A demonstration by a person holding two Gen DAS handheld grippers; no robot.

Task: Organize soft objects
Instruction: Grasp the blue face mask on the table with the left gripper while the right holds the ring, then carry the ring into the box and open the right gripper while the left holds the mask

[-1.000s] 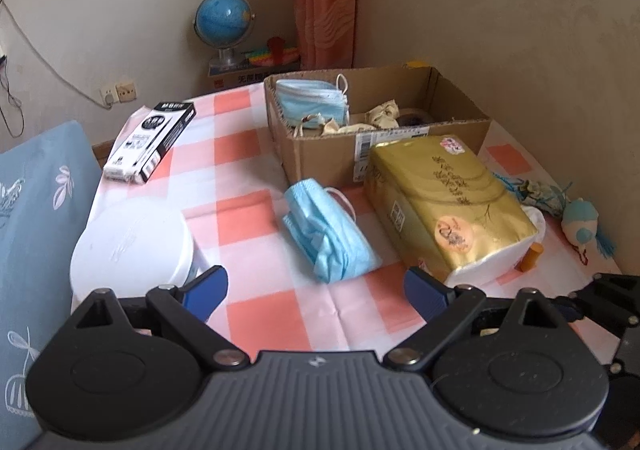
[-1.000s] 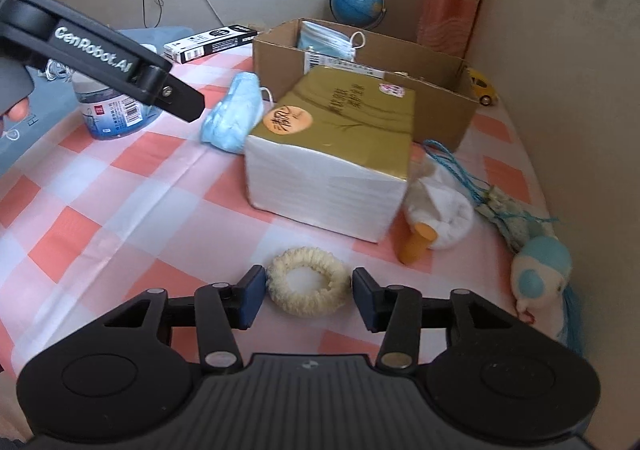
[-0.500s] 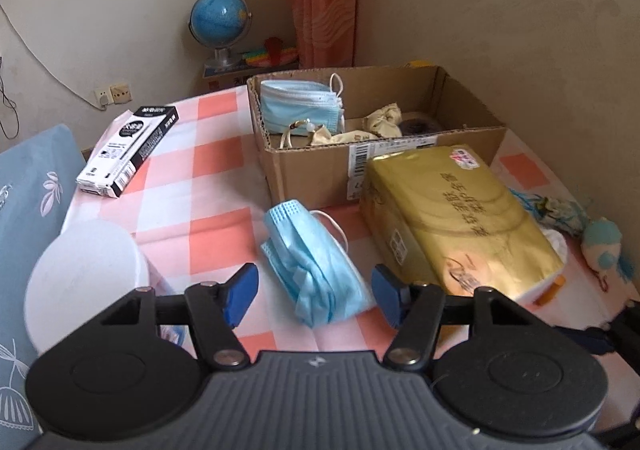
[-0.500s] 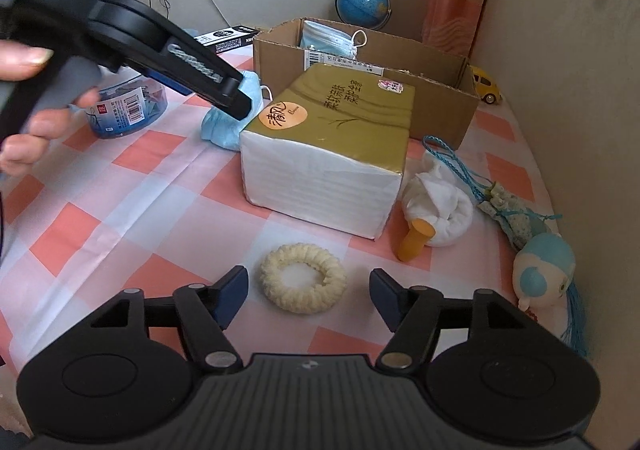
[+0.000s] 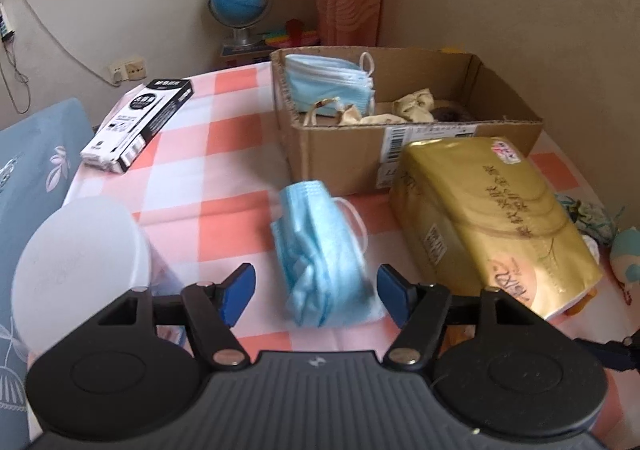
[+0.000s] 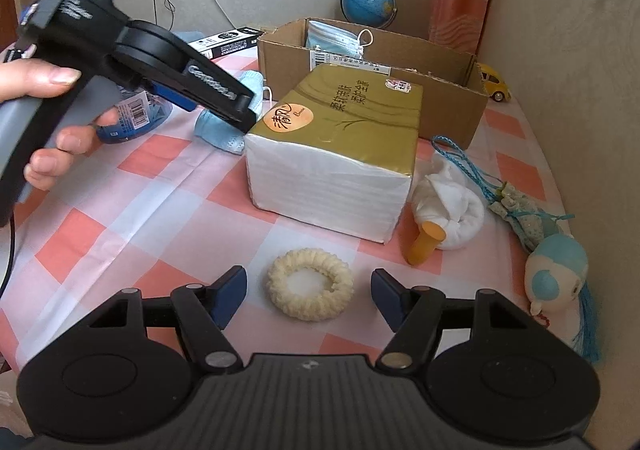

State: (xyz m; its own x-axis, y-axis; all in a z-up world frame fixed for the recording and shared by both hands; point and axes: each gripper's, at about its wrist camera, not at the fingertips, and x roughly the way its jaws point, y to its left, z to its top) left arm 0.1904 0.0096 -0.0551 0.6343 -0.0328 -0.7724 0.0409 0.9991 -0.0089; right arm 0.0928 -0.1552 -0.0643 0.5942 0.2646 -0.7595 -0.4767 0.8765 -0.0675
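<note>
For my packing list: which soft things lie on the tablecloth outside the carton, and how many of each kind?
Mask bundle: 1
Tissue pack: 1
Hair ring: 1
Plush toys, duck and bird: 2
Fabric pouch: 1
Total: 6

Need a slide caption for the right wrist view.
Right gripper open around a cream scrunchie on the checked cloth, gold tissue pack behind.
</note>
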